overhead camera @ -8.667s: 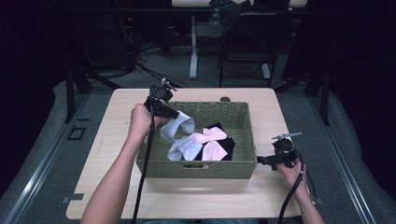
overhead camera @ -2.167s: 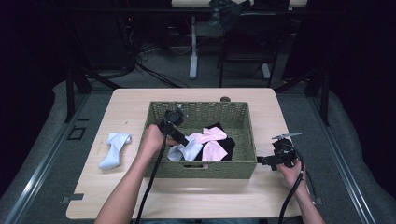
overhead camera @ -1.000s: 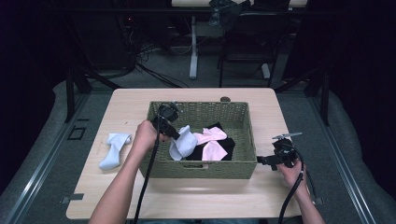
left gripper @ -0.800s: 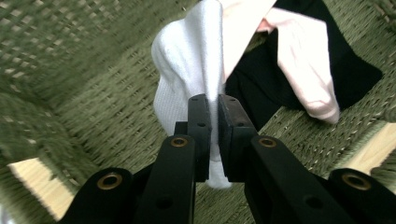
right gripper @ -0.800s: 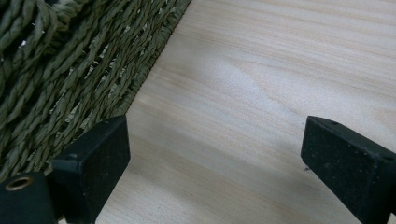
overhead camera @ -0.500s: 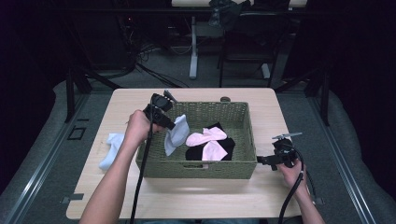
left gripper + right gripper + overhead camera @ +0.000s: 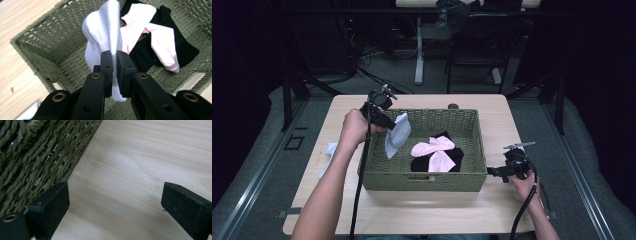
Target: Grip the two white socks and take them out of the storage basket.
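A green woven basket (image 7: 422, 180) sits in the middle of a light wooden table (image 7: 412, 215). The left gripper (image 7: 388, 126) is held above the basket's left rim, its jaws pinched together on a white sock (image 7: 396, 135) that hangs from them over the basket's left end; in the left gripper view the sock (image 7: 105, 42) drapes down between the two black jaws with the basket floor behind it. Inside the basket, toward its middle and right, a pink sock (image 7: 434, 152) lies on top of a black garment (image 7: 452, 152). Another pale sock (image 7: 328, 157) lies on the table to the left of the basket, partly hidden by the person's left forearm. The right gripper (image 7: 498, 171) rests low at the table's right side, just beside the basket's right front corner, its jaws spread wide with only bare tabletop (image 7: 140, 170) between them and the basket's wall (image 7: 37, 165) close beside one jaw.
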Motion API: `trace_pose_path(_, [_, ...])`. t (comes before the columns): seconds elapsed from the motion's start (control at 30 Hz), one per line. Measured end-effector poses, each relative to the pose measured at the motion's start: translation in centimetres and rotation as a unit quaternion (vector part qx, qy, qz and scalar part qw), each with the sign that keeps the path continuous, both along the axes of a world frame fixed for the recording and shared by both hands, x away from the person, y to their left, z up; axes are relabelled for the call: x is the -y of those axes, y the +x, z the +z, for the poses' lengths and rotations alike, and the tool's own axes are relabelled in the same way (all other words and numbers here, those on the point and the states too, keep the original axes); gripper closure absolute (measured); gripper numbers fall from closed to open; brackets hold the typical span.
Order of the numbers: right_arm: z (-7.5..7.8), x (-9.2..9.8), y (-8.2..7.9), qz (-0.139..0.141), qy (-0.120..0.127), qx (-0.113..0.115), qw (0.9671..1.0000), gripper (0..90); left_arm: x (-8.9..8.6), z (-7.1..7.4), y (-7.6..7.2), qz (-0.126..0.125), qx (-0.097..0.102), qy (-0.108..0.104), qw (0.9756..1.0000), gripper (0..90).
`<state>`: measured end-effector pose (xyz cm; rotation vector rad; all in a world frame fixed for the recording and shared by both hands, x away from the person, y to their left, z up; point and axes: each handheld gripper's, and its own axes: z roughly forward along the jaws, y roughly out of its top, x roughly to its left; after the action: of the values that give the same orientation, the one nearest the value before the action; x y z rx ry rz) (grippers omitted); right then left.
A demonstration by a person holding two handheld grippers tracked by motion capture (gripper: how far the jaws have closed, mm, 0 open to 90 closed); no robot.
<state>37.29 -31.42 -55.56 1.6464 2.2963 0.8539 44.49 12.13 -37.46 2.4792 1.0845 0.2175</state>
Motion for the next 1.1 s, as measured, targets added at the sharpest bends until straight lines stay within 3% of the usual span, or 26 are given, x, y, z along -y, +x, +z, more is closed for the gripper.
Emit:
trace_pose_path(0.53, [0.0,0.0,0.0,-0.002,-0.001,0.001,1.0000,7.7,-2.4,3.5,0.0,0.028,0.033,-0.021,0.9988,84.7])
trace_pose_path(1.1, [0.0,-0.1,0.0,0.001,-0.004,0.000,1.0000,7.8,-6.8,6.4,-1.2,0.075,0.066,-0.037,0.9943,84.7])
